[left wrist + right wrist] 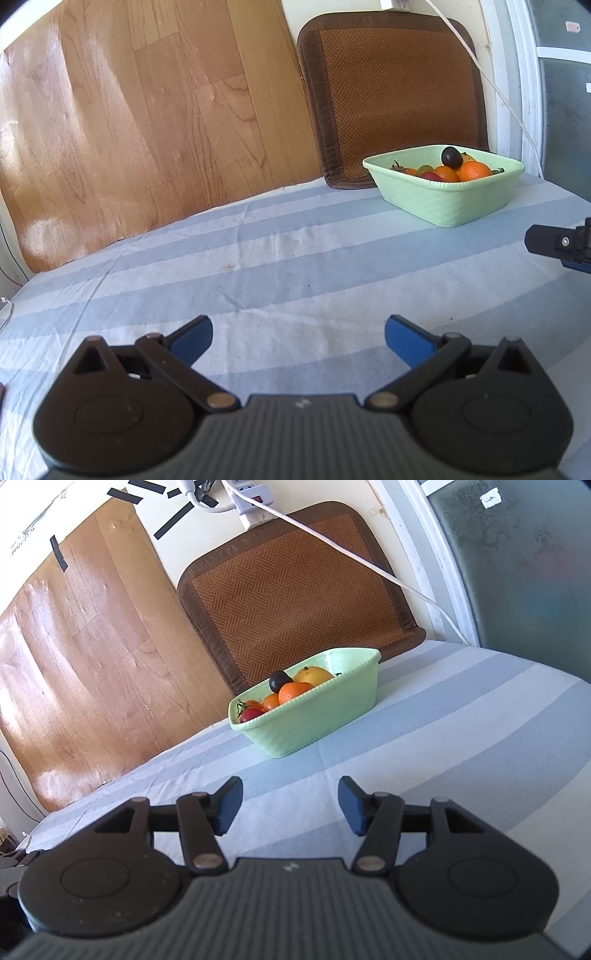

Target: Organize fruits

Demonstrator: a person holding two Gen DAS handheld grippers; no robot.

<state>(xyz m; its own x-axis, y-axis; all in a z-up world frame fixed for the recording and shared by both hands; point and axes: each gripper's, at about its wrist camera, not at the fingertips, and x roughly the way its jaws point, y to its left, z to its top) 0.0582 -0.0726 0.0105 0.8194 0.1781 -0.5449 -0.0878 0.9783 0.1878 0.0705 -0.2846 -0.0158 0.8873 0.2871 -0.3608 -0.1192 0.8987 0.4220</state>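
Observation:
A pale green basket [447,206] [317,723] stands on the striped tablecloth at the far side, well ahead of both grippers. Inside lie oranges [474,170] [293,692], a dark plum [451,156] [279,680] on top, a red fruit [251,714], a larger yellow-orange fruit [314,675] and small tomatoes with stems [402,169]. My left gripper [298,338] hovers over the cloth, open and empty. My right gripper [290,805] is open too, with nothing between its fingers; one of its fingers [554,243] shows at the right edge of the left wrist view.
The blue and white striped tablecloth [280,258] covers the table. A wood-pattern board [147,110] and a brown woven mat [399,88] lean on the wall behind. A white cable [369,565] runs from a power strip [247,494]. A window frame [436,554] stands at right.

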